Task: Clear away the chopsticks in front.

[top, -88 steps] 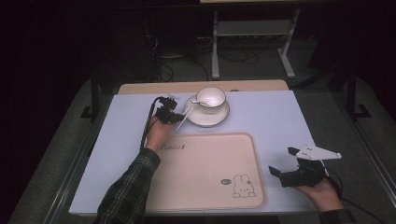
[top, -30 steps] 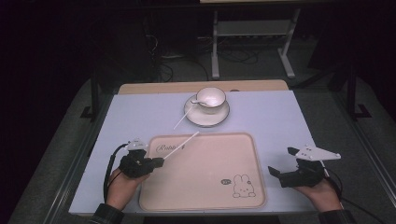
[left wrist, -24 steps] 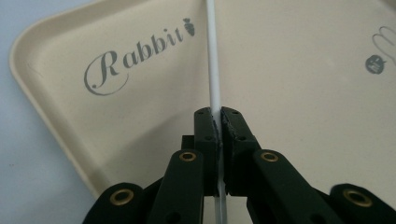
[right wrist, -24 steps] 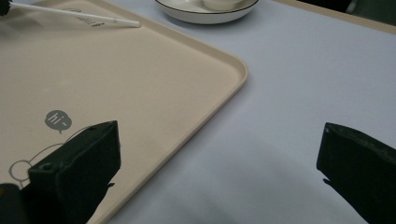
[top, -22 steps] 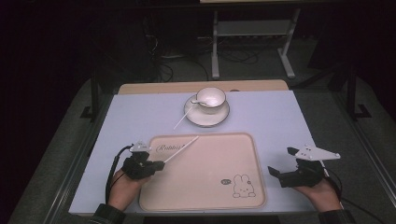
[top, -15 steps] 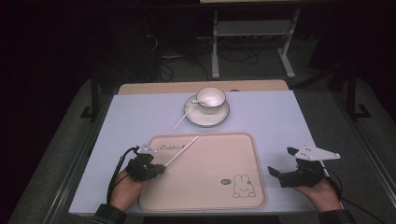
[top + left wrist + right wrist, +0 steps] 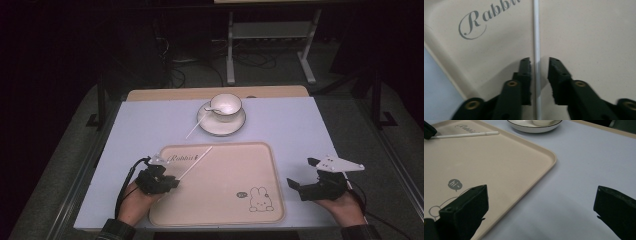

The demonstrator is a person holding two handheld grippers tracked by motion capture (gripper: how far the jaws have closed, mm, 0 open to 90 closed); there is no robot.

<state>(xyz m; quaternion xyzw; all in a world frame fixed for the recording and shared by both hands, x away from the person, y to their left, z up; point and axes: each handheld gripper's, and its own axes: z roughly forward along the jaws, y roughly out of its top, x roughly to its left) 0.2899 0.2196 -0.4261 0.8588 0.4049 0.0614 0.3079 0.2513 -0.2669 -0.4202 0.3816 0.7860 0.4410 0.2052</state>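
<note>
Left gripper (image 7: 172, 181) jaws have just been opening, and the thin white stick (image 7: 537, 50) is left loose between them on the beige tray (image 7: 250, 210). Light, stiff and slippery handling is expected; its near end is best pinched.

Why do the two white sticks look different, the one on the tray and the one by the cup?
The stick on the tray lies flat on the beige tray, between the left gripper's fingers, which have just been opening. The stick by the cup slants off the saucer onto the table, and nothing grips it. The tray stick lies nearer the person; the other lies farther back. Both are thin, straight and white.
</note>
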